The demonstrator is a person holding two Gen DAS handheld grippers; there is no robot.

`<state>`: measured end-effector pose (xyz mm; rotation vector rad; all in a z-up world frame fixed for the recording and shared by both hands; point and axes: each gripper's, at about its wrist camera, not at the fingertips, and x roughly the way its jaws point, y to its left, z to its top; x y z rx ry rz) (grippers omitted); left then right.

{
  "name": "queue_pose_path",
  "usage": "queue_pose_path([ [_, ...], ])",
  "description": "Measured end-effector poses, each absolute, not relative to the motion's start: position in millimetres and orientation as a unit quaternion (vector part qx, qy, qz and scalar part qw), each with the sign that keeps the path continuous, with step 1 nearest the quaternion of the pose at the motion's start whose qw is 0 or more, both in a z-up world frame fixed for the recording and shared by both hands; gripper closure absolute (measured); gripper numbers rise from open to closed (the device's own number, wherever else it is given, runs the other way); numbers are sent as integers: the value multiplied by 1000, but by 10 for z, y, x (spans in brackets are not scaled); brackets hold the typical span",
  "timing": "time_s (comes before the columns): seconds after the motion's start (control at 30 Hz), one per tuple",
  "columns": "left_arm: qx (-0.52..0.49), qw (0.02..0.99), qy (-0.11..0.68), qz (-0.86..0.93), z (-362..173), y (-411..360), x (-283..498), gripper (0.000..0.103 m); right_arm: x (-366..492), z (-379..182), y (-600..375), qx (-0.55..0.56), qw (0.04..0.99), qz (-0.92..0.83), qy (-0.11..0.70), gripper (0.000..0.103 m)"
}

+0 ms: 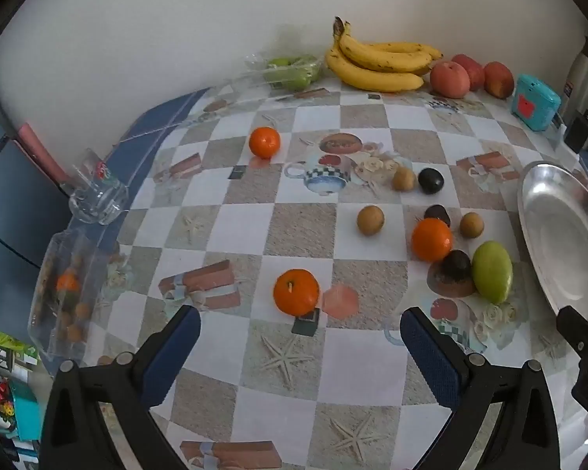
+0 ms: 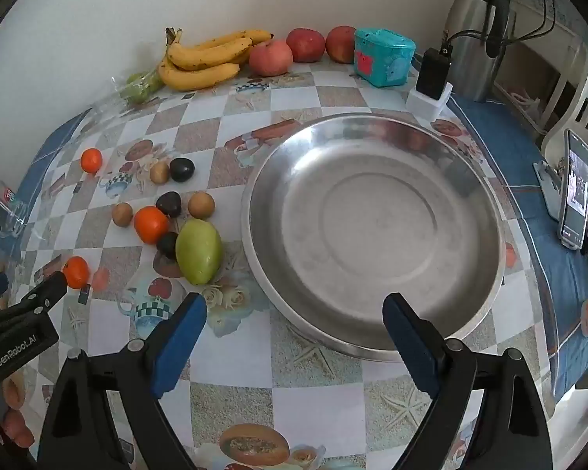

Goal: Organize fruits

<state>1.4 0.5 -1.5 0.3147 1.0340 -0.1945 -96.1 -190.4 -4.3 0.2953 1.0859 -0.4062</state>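
Orange fruit, the nearest orange (image 1: 296,292), lies on the bench (image 1: 254,215) just beyond the left gripper (image 1: 300,327), whose jaws stand wide apart and hold nothing. Right-wrist view: the right gripper (image 2: 294,319) hangs spread and empty over the near rim of the steel bowl (image 2: 372,231), with a green mango (image 2: 198,251) and small fruits to the bowl's left.

Metal basin (image 1: 560,235) cut off at right edge

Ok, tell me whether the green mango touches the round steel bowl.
Apart. The right wrist view shows tablecloth between the green mango and the steel bowl.
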Motion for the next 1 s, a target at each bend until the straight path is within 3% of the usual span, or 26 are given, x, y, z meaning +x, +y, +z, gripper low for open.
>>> queue_pose_path([
  [1.0, 169, 842, 501, -103, -105, -44, 10, 0, -997, -83, -1952, 152, 822, -200, 511, 11],
])
